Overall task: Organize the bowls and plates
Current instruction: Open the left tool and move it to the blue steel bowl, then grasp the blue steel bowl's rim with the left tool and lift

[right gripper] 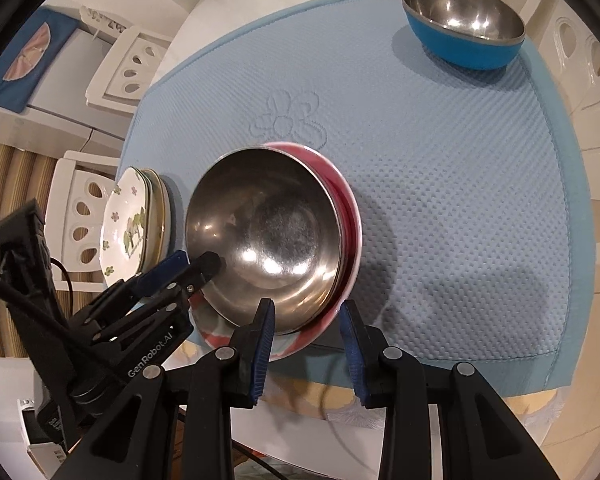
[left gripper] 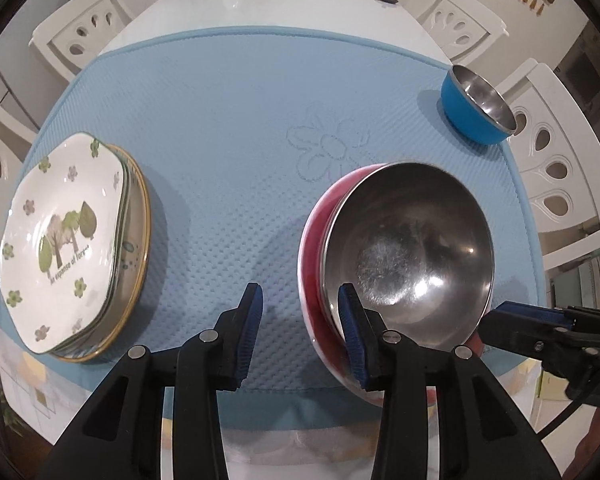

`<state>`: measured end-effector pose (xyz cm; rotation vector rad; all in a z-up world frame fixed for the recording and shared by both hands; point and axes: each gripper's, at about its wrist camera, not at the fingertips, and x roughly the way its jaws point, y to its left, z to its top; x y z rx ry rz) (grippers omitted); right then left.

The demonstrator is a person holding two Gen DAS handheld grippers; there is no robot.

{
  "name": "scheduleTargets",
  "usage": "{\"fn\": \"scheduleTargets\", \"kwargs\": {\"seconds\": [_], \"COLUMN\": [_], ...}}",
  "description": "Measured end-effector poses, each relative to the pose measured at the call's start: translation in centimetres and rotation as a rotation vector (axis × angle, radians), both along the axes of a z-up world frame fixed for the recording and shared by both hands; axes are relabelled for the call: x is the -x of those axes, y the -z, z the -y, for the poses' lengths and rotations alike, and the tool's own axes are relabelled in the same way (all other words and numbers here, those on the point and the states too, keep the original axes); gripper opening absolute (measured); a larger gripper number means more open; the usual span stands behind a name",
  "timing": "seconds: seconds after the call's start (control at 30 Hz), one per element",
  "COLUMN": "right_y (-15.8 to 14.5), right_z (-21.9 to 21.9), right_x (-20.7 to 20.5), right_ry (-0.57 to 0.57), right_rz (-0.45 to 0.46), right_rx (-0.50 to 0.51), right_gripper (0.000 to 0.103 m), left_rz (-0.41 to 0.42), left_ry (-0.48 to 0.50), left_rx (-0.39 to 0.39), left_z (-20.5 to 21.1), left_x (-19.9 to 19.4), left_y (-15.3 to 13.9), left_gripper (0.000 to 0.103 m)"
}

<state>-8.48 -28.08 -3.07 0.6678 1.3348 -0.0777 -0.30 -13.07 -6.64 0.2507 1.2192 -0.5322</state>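
Left claw open astride rim of stacked bowls at mat edge; right claw grip unclear.

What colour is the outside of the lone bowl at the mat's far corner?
Blue outside, bare steel inside: the lone bowl shows best in the right wrist view.

We saw our left gripper with jaws apart around the rim of the steel bowl, plates further left.
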Motion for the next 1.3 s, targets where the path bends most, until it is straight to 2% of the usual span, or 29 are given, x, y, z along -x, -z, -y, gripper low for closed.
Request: {"fn": "scheduleTargets", "kwargs": {"seconds": [0.3, 0.4, 0.47, 0.53, 0.67, 0.77, 0.87, 0.93, 1.07, 1.3], "right_y": [-1.8, -2.4, -3.2, -4.4, -7.4, -9.1, -10.7, -11.4, -11.9, -8.5], "right_z": [1.2, 1.9, 2.2, 2.3, 3.5, 5.2, 7.0, 8.4, 11.3, 15.9], "right_x": [0.7, 0.8, 0.9, 0.7, 0.7, 0.9, 1.2, 1.6, 2.5, 1.5], "right_ry": [0.010, 0.021, 0.025, 0.008, 0.012, 0.052, 0.107, 0.160, 0.265, 0.372], "right_rz": [0.056, 0.066, 0.054, 0.068, 0.136, 0.156, 0.202, 0.236, 0.270, 0.208], "right_rx": [0.003, 0.002, 0.076, 0.150, 0.211, 0.258, 0.262, 0.251, 0.244, 0.182], "right_gripper": [0.033, 0.033, 0.033, 0.033, 0.033, 0.038, 0.040, 0.053, 0.055, 0.055], "left_rz": [0.040, -0.004, -0.046, -0.051, 0.006, 0.065, 0.095, 0.100, 0.089, -0.052], "left_ry": [0.023, 0.022, 0.015, 0.017, 0.068, 0.116, 0.154, 0.174, 0.224, 0.282], "left_rx": [0.014, 0.078, 0.132, 0.157, 0.180, 0.209, 0.240, 0.253, 0.244, 0.193], "left_z": [1.4, 1.9, 2.2, 2.8, 5.3, 7.4, 9.6, 10.9, 14.4, 20.4], "left_x": [-0.8, -1.6, -2.3, -2.7, -3.7, -4.2, -4.9, -5.3, -6.5, -9.4], "left_y": [-2.0, -2.6, -3.0, -3.7, -6.6, -9.3, -11.4, -12.0, -11.7, -7.3], "left_gripper": [0.037, 0.037, 0.037, 0.037, 0.037, 0.037, 0.037, 0.037, 0.037, 0.037]}}
